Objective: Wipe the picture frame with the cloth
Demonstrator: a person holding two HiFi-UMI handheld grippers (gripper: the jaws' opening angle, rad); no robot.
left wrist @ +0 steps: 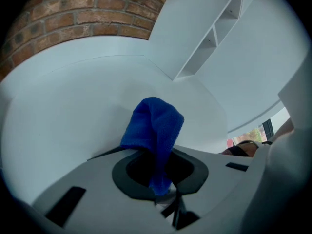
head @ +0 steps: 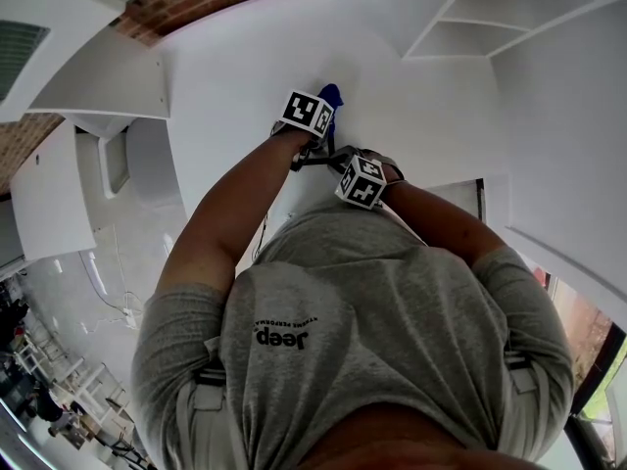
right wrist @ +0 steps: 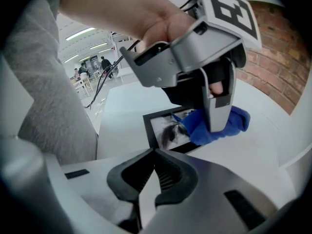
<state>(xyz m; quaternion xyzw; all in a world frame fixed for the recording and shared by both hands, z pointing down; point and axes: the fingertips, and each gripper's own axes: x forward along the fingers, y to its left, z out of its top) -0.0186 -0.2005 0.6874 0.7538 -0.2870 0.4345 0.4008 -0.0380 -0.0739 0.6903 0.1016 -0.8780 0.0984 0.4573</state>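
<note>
A blue cloth (left wrist: 155, 126) sticks out of my left gripper (left wrist: 157, 165), whose jaws are shut on it. In the right gripper view the left gripper (right wrist: 214, 118) presses the cloth (right wrist: 229, 123) onto the far part of a black picture frame (right wrist: 163, 130) lying flat on the white table (right wrist: 122, 106). My right gripper (right wrist: 155, 155) is shut at the frame's near edge and appears to pinch it. In the head view both grippers sit close together above the person's torso, the left gripper (head: 315, 125) with the cloth (head: 331, 96), the right gripper (head: 355, 176) below it. The frame is hidden there.
A brick wall (left wrist: 73, 18) and white shelves (left wrist: 214, 28) stand behind the table. A dark cable (right wrist: 100, 82) runs across the table's left side. Several people and furniture (right wrist: 92, 67) show far off in the room.
</note>
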